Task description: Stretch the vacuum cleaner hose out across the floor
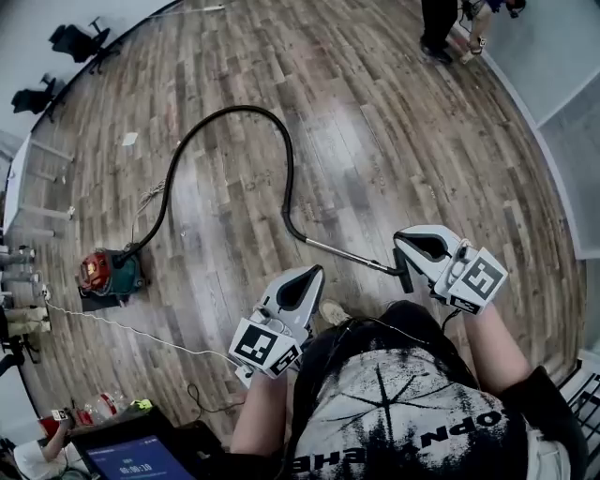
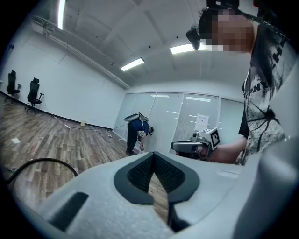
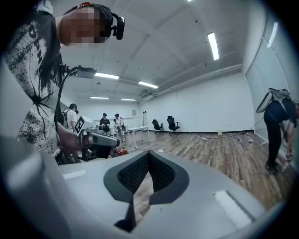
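Note:
A red and teal vacuum cleaner (image 1: 108,274) stands on the wood floor at the left. Its black hose (image 1: 234,111) loops away from it, curves back down and joins a metal wand (image 1: 342,251). The wand's black end (image 1: 404,277) lies just under my right gripper (image 1: 401,236) in the head view. My left gripper (image 1: 315,273) hovers to the left of the wand. Both grippers are shut with nothing between the pads. The left gripper (image 2: 152,156) view shows a stretch of hose (image 2: 46,161). The right gripper (image 3: 148,156) view shows the vacuum cleaner (image 3: 122,151) far off.
A white power cord (image 1: 122,323) runs from the vacuum cleaner toward my feet. A tablet screen (image 1: 131,459) sits at the bottom left. Office chairs (image 1: 80,42) and table legs (image 1: 37,216) line the left wall. A person (image 1: 439,28) stands by the glass wall at the far right.

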`<state>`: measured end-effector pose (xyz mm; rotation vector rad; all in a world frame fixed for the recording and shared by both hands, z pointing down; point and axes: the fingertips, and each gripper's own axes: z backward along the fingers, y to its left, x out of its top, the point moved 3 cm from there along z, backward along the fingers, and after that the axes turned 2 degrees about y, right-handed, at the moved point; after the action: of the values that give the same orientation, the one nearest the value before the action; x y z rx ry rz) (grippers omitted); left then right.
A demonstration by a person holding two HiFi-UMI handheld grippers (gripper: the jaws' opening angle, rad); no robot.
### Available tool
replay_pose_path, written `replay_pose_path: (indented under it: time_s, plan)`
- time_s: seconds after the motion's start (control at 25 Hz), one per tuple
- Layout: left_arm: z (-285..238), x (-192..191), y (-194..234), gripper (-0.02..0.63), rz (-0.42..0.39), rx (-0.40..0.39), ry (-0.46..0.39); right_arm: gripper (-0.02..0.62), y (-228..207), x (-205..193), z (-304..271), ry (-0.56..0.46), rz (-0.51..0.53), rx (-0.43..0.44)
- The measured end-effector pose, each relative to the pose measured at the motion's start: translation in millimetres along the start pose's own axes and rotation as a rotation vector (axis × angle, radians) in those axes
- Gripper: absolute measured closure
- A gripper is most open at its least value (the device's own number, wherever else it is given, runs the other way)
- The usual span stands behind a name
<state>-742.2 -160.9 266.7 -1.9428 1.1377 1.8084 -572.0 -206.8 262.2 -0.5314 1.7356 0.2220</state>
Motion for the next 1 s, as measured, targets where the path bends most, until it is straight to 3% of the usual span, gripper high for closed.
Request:
replay_pose_path:
  time_s: [0.36,0.6,0.76,0.88,1.0]
  plan:
    - [-49.4,4.3,-44.5,0.604,0.033,0.080,-0.004,0.589,-24.4,-10.1,43.9,-0.012,-0.011,0.119]
    - [-71.1,-7.9,-69.8,0.604,0.032,0.117,-0.010,0.588,-28.3,-43.6,65.9,0.048,-0.009,0.196]
    - [-70.9,-24.6,-63.2,0.604,0.058,0.088,0.002,0.588,-19.5,-75.0,56.4,0.158,0.033,0.193]
    - [-69.7,-37.1,-42.8,0.604,0.049,0.062,0.019,0.588,-23.3,-97.6,31.7,0.228,0.130,0.171]
    - [-67.3,-54.4,-14.7,0.604,0.061,0.035,0.031,0.577,-34.1,-121.0,1.3,0.282,0.140,0.140]
